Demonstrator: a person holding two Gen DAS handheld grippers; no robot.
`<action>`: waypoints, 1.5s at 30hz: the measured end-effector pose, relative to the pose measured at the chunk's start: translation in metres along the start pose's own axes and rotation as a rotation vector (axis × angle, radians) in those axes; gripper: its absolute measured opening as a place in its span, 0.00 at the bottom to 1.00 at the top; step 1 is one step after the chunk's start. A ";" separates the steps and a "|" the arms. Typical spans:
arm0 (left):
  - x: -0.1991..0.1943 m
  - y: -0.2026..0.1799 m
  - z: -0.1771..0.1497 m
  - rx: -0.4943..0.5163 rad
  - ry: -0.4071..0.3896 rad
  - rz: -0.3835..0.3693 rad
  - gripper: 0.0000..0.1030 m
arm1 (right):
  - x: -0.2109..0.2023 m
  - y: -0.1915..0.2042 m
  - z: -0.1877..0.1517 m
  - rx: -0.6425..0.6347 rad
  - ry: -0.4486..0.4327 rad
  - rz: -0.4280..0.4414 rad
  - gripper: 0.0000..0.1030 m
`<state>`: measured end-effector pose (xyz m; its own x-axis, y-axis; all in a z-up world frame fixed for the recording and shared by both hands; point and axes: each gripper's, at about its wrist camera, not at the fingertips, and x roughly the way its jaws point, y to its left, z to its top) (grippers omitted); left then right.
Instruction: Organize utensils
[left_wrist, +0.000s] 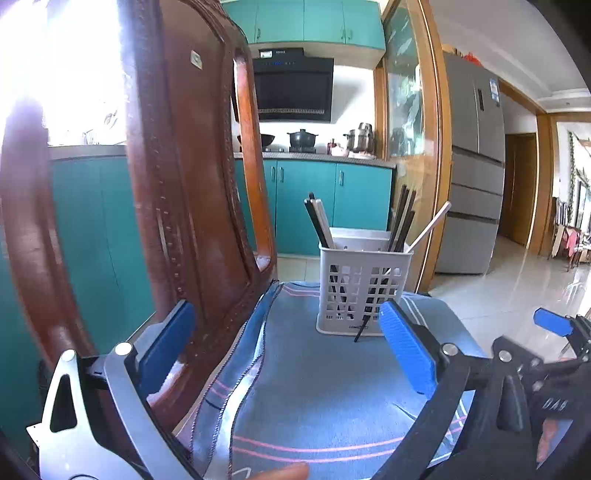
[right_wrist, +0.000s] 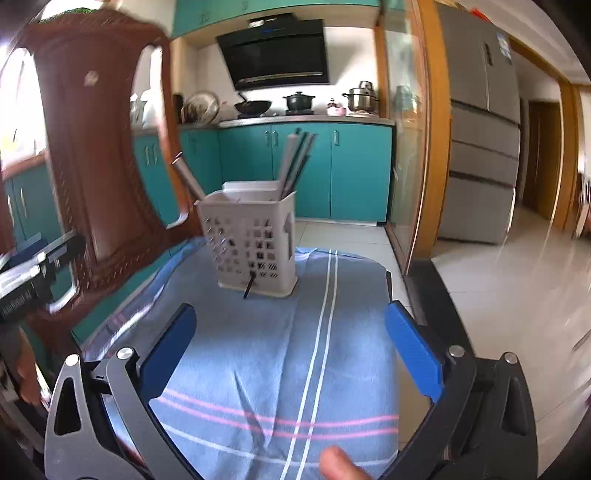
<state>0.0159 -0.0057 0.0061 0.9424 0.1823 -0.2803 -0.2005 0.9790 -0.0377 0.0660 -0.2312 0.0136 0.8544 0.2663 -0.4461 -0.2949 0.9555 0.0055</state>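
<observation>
A white perforated utensil holder (left_wrist: 364, 290) (right_wrist: 253, 242) stands on a blue striped cloth (left_wrist: 314, 398) (right_wrist: 266, 354) spread over a chair seat. Chopsticks (left_wrist: 319, 223) (right_wrist: 295, 162) lean upright inside it, and one dark stick tip (left_wrist: 361, 330) (right_wrist: 248, 286) pokes out through the front wall near the base. My left gripper (left_wrist: 288, 325) hangs open in front of the holder, its blue pads wide apart with nothing between them. My right gripper (right_wrist: 290, 326) is open as well, a short way back from the holder and empty.
A brown carved chair back (left_wrist: 177, 184) (right_wrist: 96, 155) rises at the left, close to the left gripper's left finger. Teal kitchen cabinets (left_wrist: 332, 203), a stove with pots and a grey fridge (left_wrist: 472, 166) stand behind. Glossy floor tiles (right_wrist: 498, 295) lie to the right. A fingertip (right_wrist: 338, 461) shows at the bottom edge.
</observation>
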 end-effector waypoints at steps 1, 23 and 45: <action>-0.004 0.002 0.000 -0.006 -0.002 -0.008 0.96 | -0.005 0.007 0.000 -0.024 -0.004 -0.015 0.97; -0.027 0.003 -0.005 0.028 -0.039 -0.029 0.96 | -0.041 0.035 -0.001 -0.054 -0.043 -0.055 0.97; -0.023 -0.002 -0.006 0.041 -0.031 -0.038 0.97 | -0.036 0.033 -0.002 -0.046 -0.030 -0.050 0.97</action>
<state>-0.0073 -0.0128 0.0071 0.9572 0.1468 -0.2492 -0.1538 0.9881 -0.0086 0.0246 -0.2097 0.0278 0.8806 0.2230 -0.4180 -0.2706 0.9610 -0.0573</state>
